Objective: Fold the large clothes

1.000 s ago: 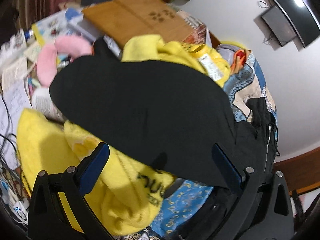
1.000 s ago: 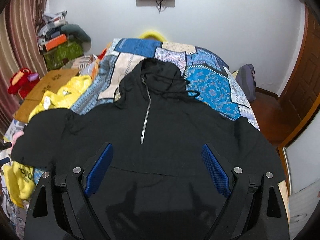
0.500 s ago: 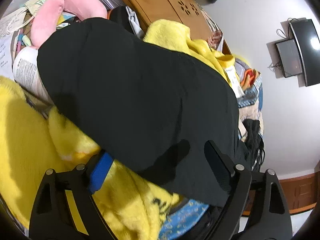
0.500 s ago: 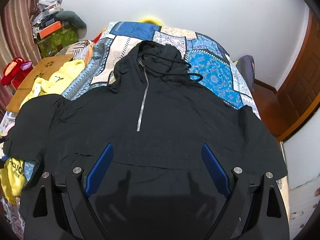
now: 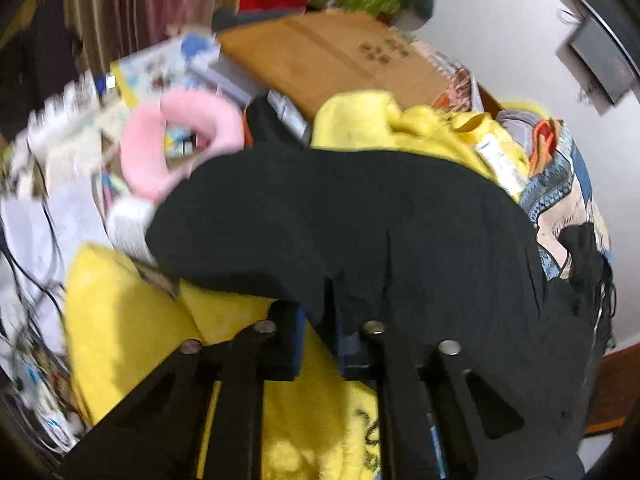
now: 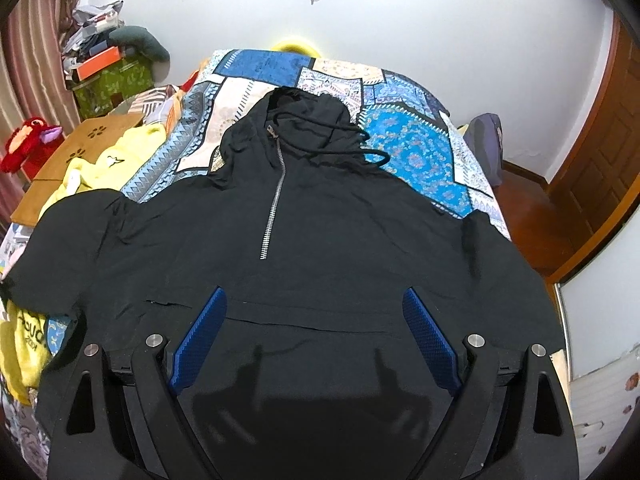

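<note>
A black zip-neck hoodie (image 6: 320,220) lies face up and spread out on the patchwork bedspread (image 6: 408,152), hood at the far end. Its left sleeve (image 5: 360,208) drapes off the bed's side over a yellow fleece garment (image 5: 132,320). My left gripper (image 5: 322,320) is closing its jaws on the sleeve's near edge, and black cloth sits pinched between the fingers. My right gripper (image 6: 316,336) hovers open over the hoodie's front pocket area, with nothing between its blue pads (image 6: 200,332).
Beside the bed stand a wooden board (image 5: 320,52), a pink neck pillow (image 5: 148,148), papers and cables. A second yellow garment (image 6: 108,160) lies at the bed's left edge. A wooden door (image 6: 600,152) is on the right.
The left gripper's jaws went from wide open to nearly together on the sleeve's edge, and its view swung back up. The right gripper barely moved and stays open.
</note>
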`<action>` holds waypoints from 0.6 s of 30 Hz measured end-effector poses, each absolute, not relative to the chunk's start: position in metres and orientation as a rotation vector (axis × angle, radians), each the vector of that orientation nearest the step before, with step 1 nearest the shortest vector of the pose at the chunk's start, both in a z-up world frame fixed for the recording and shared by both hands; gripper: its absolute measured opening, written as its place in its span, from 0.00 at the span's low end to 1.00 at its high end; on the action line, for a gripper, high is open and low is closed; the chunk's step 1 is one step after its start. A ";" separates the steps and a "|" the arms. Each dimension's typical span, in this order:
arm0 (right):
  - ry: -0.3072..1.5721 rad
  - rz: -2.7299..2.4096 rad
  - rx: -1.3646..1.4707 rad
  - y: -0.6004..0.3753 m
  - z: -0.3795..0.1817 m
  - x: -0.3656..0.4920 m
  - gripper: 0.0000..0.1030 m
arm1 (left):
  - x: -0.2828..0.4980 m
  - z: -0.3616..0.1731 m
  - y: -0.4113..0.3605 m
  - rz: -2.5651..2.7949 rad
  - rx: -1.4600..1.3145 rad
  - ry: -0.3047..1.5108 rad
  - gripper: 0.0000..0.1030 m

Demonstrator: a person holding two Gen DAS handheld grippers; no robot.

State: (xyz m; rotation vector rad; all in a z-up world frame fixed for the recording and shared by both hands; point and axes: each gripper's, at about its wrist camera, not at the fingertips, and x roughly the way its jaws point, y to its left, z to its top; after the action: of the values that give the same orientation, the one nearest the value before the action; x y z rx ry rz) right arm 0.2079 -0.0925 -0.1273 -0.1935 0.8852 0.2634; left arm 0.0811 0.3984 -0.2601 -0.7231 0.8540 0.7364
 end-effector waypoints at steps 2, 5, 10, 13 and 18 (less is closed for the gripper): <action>0.879 0.265 -0.195 -0.097 -0.126 0.207 0.85 | 0.088 -0.242 0.391 0.739 -0.648 0.846 0.07; 0.878 0.263 -0.196 -0.104 -0.127 0.208 0.85 | 0.102 -0.210 0.378 0.711 -0.572 0.800 0.05; 0.874 0.261 -0.175 -0.120 -0.126 0.207 0.85 | 0.134 -0.151 0.350 0.605 -0.504 0.692 0.04; 0.869 0.256 -0.163 -0.131 -0.124 0.205 0.85 | 0.162 -0.117 0.320 0.514 -0.455 0.644 0.04; 0.858 0.241 -0.153 -0.153 -0.123 0.203 0.85 | 0.213 -0.079 0.254 0.343 -0.373 0.602 0.03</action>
State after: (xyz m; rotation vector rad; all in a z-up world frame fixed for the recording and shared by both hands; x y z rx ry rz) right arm 0.2033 -0.1528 -0.1227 -0.1532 0.8581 0.2414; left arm 0.2129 0.2538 -0.0790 -0.3731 0.6019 0.3427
